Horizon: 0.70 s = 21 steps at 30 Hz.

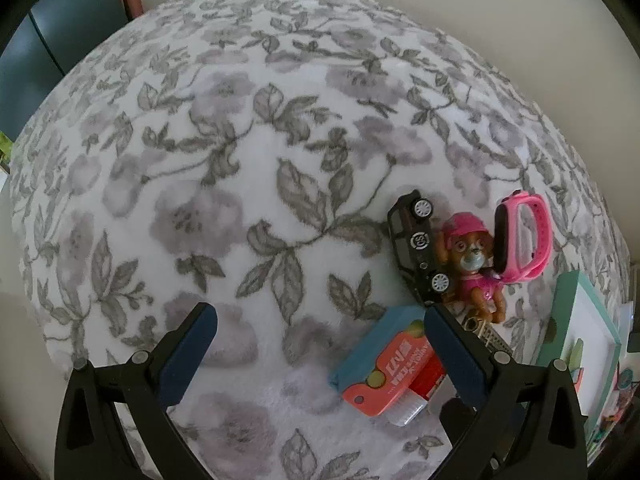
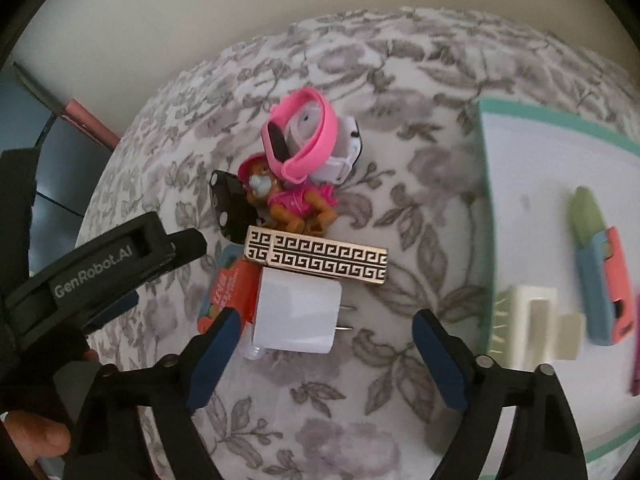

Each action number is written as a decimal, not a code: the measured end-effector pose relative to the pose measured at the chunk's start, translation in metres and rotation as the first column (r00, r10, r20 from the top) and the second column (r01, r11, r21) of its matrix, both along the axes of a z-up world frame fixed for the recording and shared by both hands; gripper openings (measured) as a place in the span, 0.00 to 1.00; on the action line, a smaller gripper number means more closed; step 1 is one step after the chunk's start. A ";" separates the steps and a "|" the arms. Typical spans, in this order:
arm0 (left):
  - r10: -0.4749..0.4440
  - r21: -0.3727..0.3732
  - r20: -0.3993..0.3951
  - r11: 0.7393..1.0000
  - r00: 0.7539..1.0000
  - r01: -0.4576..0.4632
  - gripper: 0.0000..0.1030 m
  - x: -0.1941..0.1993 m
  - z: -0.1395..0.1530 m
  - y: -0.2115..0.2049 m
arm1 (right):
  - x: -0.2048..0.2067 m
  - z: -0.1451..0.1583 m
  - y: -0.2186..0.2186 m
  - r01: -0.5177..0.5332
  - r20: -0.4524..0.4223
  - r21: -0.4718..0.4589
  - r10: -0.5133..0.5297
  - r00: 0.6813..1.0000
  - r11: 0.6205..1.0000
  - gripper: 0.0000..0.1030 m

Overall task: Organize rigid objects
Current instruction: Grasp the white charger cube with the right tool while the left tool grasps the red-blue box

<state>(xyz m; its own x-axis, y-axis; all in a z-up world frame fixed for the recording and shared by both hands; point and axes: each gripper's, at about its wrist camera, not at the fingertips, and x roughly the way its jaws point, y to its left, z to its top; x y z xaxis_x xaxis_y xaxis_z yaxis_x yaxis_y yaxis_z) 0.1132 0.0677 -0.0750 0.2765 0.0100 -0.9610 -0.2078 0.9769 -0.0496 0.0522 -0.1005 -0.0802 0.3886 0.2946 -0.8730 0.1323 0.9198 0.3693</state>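
On a floral blanket lies a cluster: a black toy car [image 1: 418, 248], a pup figure in pink [image 1: 472, 264], a pink wristband [image 1: 524, 236] and a teal and coral box [image 1: 384, 364]. My left gripper [image 1: 320, 314] hangs open above the blanket; the box lies by its right finger, untouched. In the right wrist view a white plug charger [image 2: 298, 316] lies under a gold and black patterned bar [image 2: 320, 260]. My right gripper [image 2: 326, 318] is open, with the charger between its fingers near the left pad, which does not press on it.
A teal-rimmed white tray [image 2: 528, 184] stands to the right, holding a green, blue and coral cutter [image 2: 600, 264] and a cream brush [image 2: 532, 320]. Its rim [image 1: 568, 296] shows in the left wrist view. The left tool's black housing [image 2: 100, 272] and a hand [image 2: 36, 436] fill the left side.
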 end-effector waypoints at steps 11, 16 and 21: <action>-0.032 -0.024 -0.041 0.999 0.999 0.031 1.00 0.003 -0.009 -0.004 | 0.007 -0.003 0.008 -0.004 0.000 0.066 0.004 1.000 0.998 0.48; -0.092 -0.022 -0.066 0.996 0.994 0.091 1.00 0.005 -0.016 -0.019 | 0.005 -0.001 0.004 0.012 -0.017 0.044 -0.011 1.000 0.999 0.48; -0.135 0.030 -0.074 0.990 0.988 0.137 1.00 0.005 -0.021 -0.033 | -0.001 0.000 -0.005 0.033 -0.034 0.024 -0.032 0.999 0.999 0.48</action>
<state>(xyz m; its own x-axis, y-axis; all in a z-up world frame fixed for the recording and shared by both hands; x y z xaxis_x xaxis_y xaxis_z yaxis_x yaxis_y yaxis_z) 0.1179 0.0347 -0.0960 0.2080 0.0107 -0.9781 -0.0748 0.9972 -0.0050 0.0517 -0.1053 -0.0802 0.3687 0.3041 -0.8784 0.1745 0.9055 0.3867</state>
